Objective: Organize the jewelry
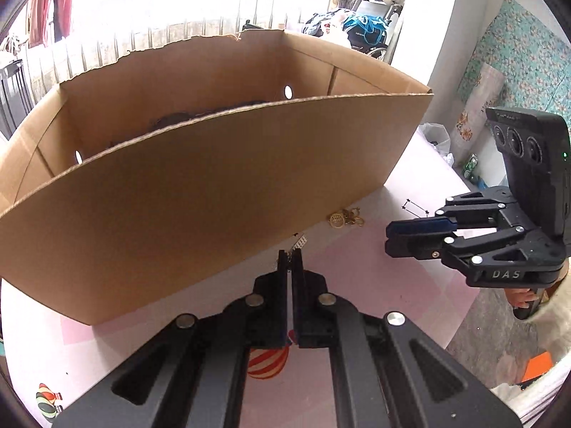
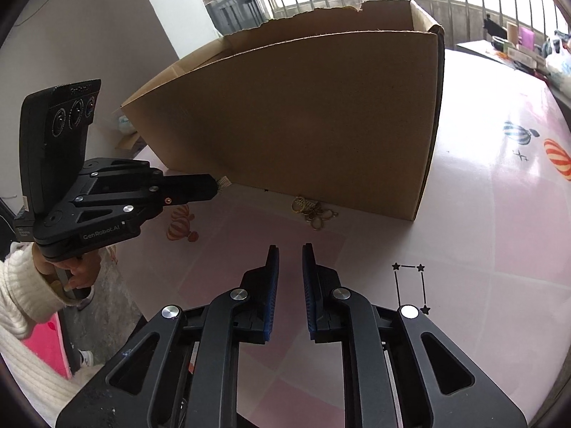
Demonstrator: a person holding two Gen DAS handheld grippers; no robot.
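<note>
A large open cardboard box (image 1: 200, 178) stands on the pink table; it also shows in the right wrist view (image 2: 321, 114). Dark items lie inside it, mostly hidden. My left gripper (image 1: 291, 255) is shut on a small silver sparkly jewelry piece (image 1: 299, 242) and holds it just in front of the box wall; the piece also sticks out of its tips in the right wrist view (image 2: 224, 181). Gold jewelry (image 1: 344, 217) lies on the table at the foot of the box, also in the right wrist view (image 2: 312, 210). My right gripper (image 2: 289, 249) is open and empty, short of the gold jewelry.
The table (image 2: 499, 214) has a pink cloth with balloon and star prints. Clutter sits at the far right edge (image 2: 524, 46). A plastic bag (image 1: 435, 139) lies behind the box's right corner. The table edge and the floor lie to the left in the right wrist view.
</note>
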